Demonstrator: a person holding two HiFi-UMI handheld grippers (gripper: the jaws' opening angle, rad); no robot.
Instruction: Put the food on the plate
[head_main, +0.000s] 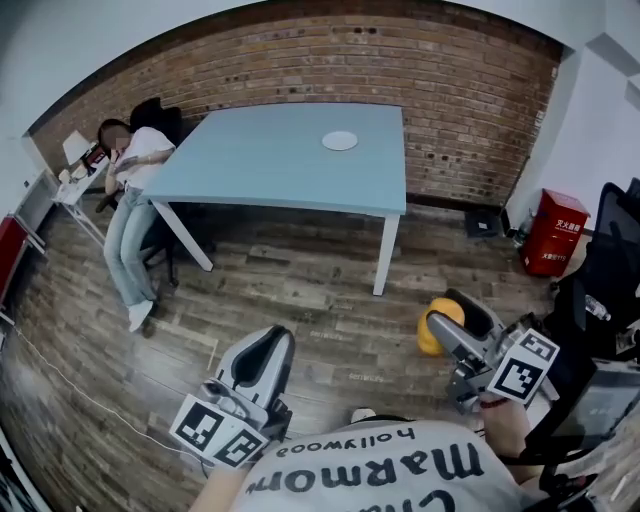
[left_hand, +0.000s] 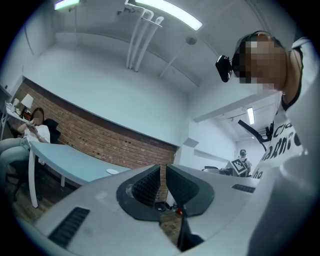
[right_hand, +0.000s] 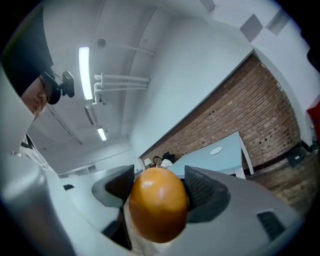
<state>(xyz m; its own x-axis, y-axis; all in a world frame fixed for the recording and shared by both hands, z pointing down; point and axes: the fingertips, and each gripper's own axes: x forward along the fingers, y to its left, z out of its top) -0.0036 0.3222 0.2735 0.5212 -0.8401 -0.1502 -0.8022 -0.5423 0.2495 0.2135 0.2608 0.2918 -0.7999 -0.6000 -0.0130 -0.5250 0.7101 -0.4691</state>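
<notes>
My right gripper (right_hand: 159, 192) is shut on an orange, egg-shaped piece of food (right_hand: 158, 202); in the head view the food (head_main: 437, 322) shows yellow at the tip of the right gripper (head_main: 441, 330), held over the floor at the lower right. A small white plate (head_main: 339, 141) lies on the light blue table (head_main: 260, 165) far ahead; the same plate (right_hand: 216, 150) appears small in the right gripper view. My left gripper (head_main: 262, 364) is at the lower left, its jaws nearly together with nothing between them (left_hand: 163, 186). The plate (left_hand: 113, 171) is faint in the left gripper view.
A person (head_main: 133, 200) sits at the table's left end beside a white side desk (head_main: 72, 185). A brick wall (head_main: 400, 70) runs behind the table. A red box (head_main: 553, 233) stands at the right wall, and dark equipment (head_main: 605, 290) crowds the right edge. Wooden floor (head_main: 300, 290) lies between me and the table.
</notes>
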